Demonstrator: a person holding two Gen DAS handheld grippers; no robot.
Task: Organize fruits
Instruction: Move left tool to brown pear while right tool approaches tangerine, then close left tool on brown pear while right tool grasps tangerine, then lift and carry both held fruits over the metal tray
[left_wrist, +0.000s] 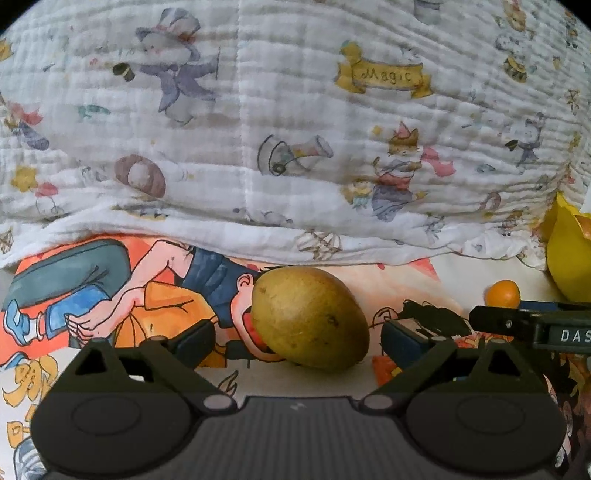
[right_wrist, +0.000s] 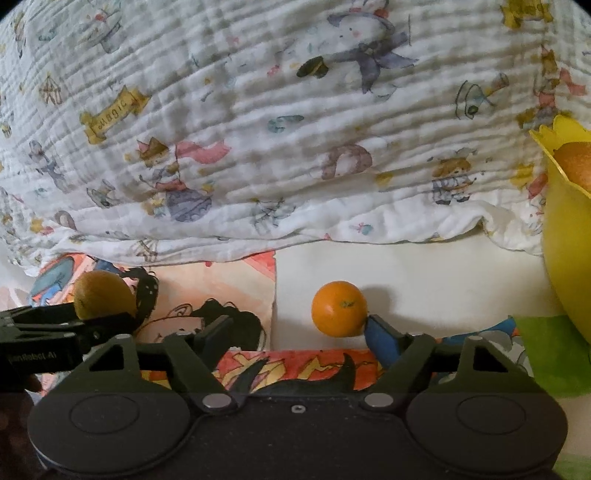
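Presently, one fruit is seen already inside the yellow bowl (right_wrist: 565, 236), its orange top showing above the scalloped rim; this part of the task is judged done. Two fruits remain outside the bowl. The orange (right_wrist: 339, 308) lies on the white surface to the left of the bowl, apart from it. The mango (left_wrist: 309, 318) lies farther left of the bowl, on the cartoon mat (left_wrist: 110, 295), just in front of the quilt (left_wrist: 258, 129).

The left gripper (left_wrist: 297, 341) is spread wide, with the mango sitting between its fingers and just beyond the tips; no contact is visible. The right gripper (right_wrist: 299, 334) is likewise spread. Its right-hand blue pad appears to touch the orange, while the other pad stands well clear, so nothing is pinched.

Progress is judged to be partial: one fruit is placed, two are left. Both remaining fruits are lined up for grasping, and neither is yet lifted. Further contents of the bowl cannot be told.
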